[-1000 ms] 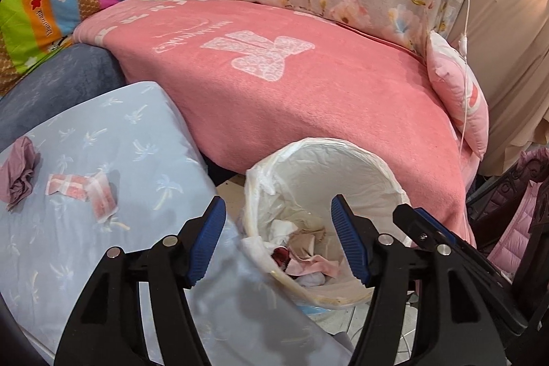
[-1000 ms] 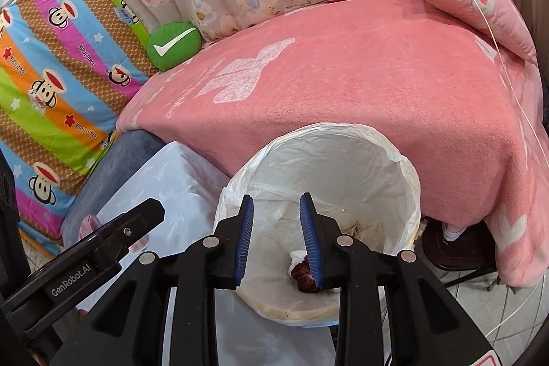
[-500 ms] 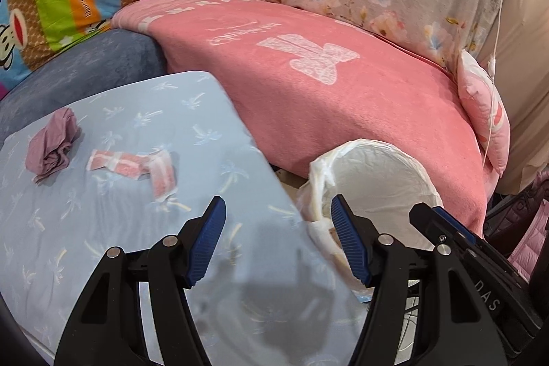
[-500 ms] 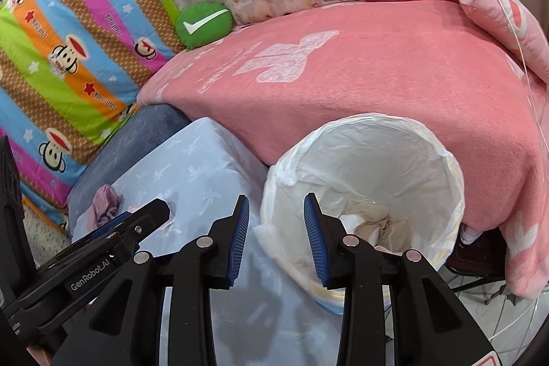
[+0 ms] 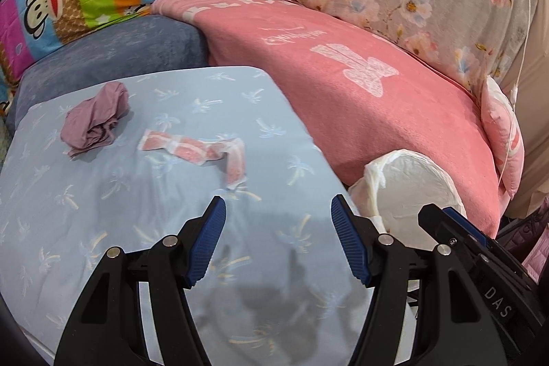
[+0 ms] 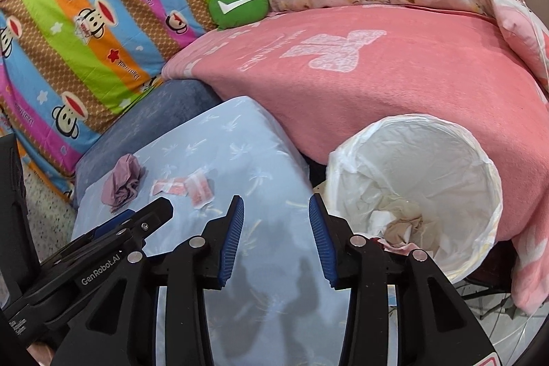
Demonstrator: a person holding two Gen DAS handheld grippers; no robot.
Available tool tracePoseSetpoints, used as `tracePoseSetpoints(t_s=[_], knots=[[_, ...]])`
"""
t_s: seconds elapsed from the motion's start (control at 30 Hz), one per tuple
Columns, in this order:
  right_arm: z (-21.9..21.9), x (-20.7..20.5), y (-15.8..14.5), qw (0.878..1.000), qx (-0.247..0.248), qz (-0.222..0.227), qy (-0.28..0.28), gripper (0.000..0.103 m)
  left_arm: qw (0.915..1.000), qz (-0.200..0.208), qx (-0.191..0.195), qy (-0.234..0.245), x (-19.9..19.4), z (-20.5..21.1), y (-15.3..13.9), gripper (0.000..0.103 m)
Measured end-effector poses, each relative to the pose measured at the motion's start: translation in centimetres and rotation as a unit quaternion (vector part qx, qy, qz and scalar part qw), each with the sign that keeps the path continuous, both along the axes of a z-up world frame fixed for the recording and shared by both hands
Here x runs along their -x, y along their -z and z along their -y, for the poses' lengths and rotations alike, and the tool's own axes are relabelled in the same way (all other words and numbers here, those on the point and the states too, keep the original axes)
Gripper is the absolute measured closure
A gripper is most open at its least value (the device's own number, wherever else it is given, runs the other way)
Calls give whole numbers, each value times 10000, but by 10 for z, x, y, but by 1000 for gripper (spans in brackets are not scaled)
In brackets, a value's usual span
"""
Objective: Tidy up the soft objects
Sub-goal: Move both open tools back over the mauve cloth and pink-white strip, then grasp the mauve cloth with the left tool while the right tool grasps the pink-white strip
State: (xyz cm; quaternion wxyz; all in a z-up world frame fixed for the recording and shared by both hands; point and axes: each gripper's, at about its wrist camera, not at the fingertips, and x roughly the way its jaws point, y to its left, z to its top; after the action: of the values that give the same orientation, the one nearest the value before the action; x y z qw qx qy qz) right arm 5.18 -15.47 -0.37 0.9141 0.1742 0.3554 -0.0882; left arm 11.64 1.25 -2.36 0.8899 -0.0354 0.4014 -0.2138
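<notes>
Both grippers, left gripper point(image 5: 278, 240) wide, right gripper point(image 6: 276, 239) opening, empty, have left the bin point(image 6: 463, 160); pink sock point(image 5: 202, 153) ahead is next.

1. Table point(image 5: 103, 194): crumpled cloth point(image 5: 94, 117) at 10 o'clock; sock point(image 5: 202, 151) just beside it at 12.
2. Bin point(image 6: 411, 139) stands at the table's 3 o'clock, rags point(image 6: 405, 227) inside.
3. Blanket point(image 6: 394, 84) behind both; cushion point(image 6: 238, 6) at its 11 o'clock.

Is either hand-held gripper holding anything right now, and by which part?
Nothing is held. The left hand-held gripper is open and empty; the right hand-held gripper has its jaws opening, with nothing between them.
</notes>
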Motion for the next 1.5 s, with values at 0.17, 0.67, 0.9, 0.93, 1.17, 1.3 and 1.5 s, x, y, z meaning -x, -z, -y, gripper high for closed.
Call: tracePoseSetpoints(t_s=[0.17,0.67,0.9,0.93,1.17,1.3,1.5], knots=[[-24,-12,4,9997,57,-84,-202,61,9995,-52,-2,-300,-6,-30,7,38],[-101,-56,20,9963,216,-277,-779,44,9922,-183,-157,-1222,-28,-121,30,23],[-124,-90,31,9949,279,-336,-907,42,9869,-159,-287,-1577,-51,-154,38,13],[-126,-96,33,9948,298,-338,-909,42,9864,-160,-305,-1608,-55,-158,38,13],[-132,-140,47,9953,258,-414,-833,42,9825,-115,-385,-1817,-99,-180,41,12],[-134,-165,56,9958,287,-458,-743,42,9812,-101,-375,-1889,-125,-186,42,11],[-126,-195,68,9971,195,-503,-535,42,9803,-131,-473,-1912,-159,-183,49,11]])
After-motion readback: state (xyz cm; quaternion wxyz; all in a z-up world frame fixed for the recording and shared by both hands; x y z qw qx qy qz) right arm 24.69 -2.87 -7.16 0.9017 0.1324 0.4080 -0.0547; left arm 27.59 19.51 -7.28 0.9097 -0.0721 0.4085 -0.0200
